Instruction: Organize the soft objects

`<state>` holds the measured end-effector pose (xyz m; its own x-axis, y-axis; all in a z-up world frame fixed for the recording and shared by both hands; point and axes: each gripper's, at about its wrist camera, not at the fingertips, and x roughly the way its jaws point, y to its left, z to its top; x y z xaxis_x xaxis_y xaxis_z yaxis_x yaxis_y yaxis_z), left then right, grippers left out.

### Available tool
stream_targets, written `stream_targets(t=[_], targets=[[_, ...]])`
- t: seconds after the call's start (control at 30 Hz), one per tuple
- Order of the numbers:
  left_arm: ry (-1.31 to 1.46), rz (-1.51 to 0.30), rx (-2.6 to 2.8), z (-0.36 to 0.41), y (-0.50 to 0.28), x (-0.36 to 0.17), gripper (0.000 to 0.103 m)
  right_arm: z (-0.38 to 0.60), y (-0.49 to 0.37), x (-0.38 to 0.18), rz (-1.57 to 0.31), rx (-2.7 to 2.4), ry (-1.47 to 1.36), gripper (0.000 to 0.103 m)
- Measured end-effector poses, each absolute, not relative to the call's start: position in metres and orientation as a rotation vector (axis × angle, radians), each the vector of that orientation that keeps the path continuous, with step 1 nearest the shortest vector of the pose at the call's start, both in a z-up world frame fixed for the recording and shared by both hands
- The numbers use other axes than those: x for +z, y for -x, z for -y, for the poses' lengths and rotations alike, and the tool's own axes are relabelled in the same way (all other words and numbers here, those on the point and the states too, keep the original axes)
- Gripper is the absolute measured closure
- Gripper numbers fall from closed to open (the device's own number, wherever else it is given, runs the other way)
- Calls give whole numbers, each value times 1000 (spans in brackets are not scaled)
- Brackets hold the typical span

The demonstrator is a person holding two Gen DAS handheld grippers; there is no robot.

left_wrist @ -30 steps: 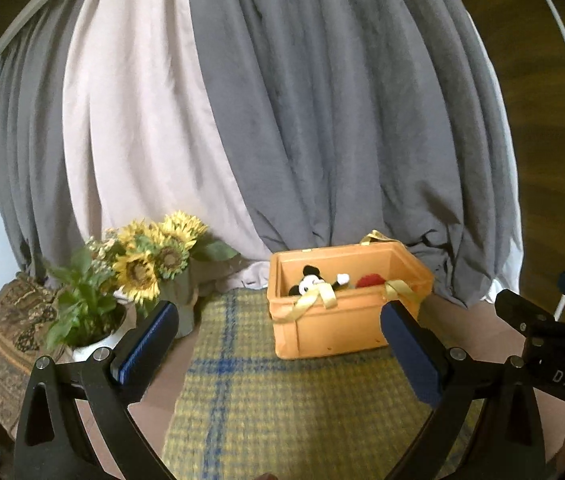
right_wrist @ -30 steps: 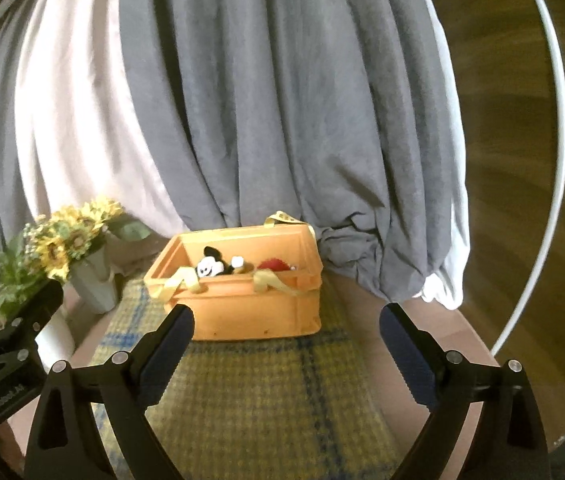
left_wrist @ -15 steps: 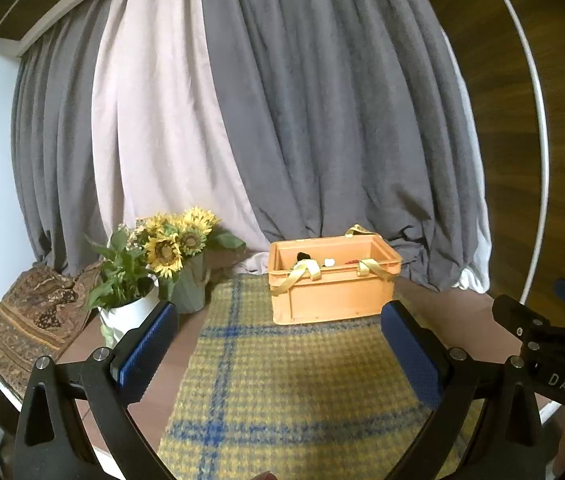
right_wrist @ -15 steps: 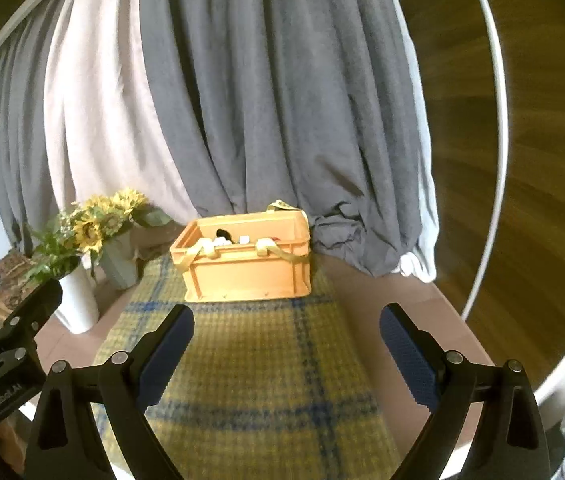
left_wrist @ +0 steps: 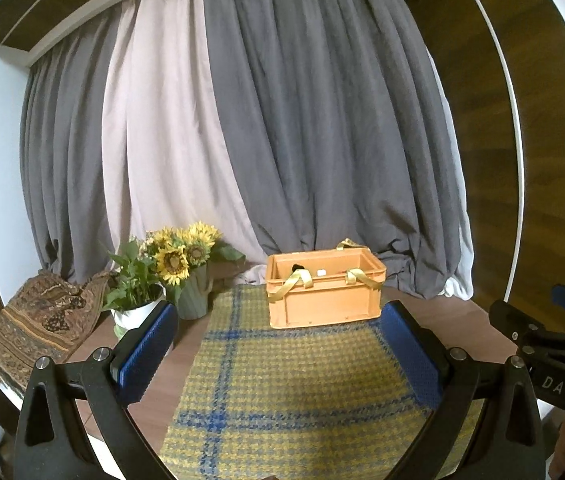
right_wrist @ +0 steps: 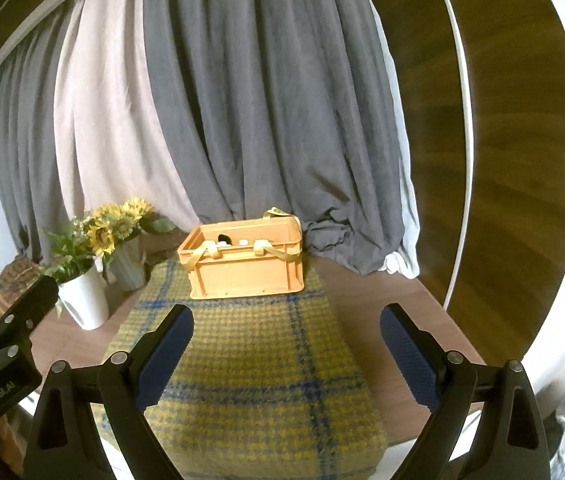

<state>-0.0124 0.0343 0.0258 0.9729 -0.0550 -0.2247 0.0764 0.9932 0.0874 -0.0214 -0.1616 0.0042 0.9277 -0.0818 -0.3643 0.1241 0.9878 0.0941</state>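
Note:
An orange crate (left_wrist: 324, 300) with yellow strap handles stands at the far end of a yellow and blue plaid mat (left_wrist: 294, 392); it also shows in the right wrist view (right_wrist: 246, 266). Only small black and white bits of soft toys (left_wrist: 297, 268) show over its rim. My left gripper (left_wrist: 280, 354) is open and empty, well back from the crate over the near mat. My right gripper (right_wrist: 286, 354) is open and empty, also well back. Each gripper's body shows at the edge of the other's view.
A sunflower bunch in a green vase (left_wrist: 192, 276) and a green plant in a white pot (left_wrist: 134, 304) stand left of the mat. A patterned brown cloth (left_wrist: 38, 324) lies at far left. Grey and beige curtains (left_wrist: 282, 120) hang behind the wooden table (right_wrist: 382, 304).
Both grippers have drawn back and up from the crate, which now looks smaller and farther. The toys inside are now mostly hidden by the rim. Both stayed open.

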Motion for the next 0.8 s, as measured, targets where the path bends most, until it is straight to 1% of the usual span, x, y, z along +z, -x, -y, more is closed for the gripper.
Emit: stream_targets(t=[0.8], targets=[[-91,-196,-77,-24,24,35,0,173,38,13,-330,-112,-139,7]])
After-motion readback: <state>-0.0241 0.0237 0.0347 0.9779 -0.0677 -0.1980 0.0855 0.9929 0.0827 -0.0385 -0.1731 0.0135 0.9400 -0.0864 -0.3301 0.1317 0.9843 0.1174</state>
